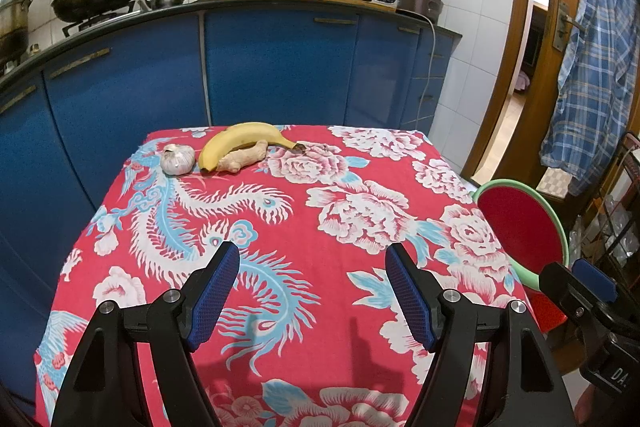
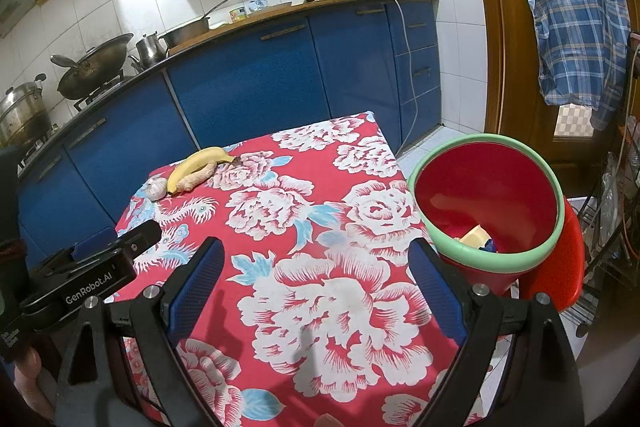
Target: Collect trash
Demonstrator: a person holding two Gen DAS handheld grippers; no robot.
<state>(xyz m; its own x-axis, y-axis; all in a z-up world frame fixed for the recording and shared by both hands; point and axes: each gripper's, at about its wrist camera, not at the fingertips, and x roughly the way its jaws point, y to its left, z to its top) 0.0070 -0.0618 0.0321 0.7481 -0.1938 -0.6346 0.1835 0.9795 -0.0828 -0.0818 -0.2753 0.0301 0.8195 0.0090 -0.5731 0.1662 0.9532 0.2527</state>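
Right wrist view: both grippers, left gripper point(image 1: 312, 267) and right gripper point(image 2: 316, 263), spread empty over the red floral tablecloth point(image 2: 320, 211); the green-rimmed red plastic bucket point(image 2: 492, 143) holds scraps (possibly packaging).

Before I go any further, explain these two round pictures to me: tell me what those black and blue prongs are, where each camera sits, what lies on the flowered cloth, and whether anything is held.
No robot here: a person carries a two-finger gripper in each hand, each with a fisheye camera looking along its fingers. One picture comes from the left gripper, the other from the right gripper. The prongs are their blue-padded black fingers. Both stand open and hold nothing.

On the red flowered tablecloth, at the far edge, lie a white garlic bulb, a yellow banana and a beige ginger root, close together. Beside the table, to the right, stands a red bucket with a green rim, with some scraps already inside.
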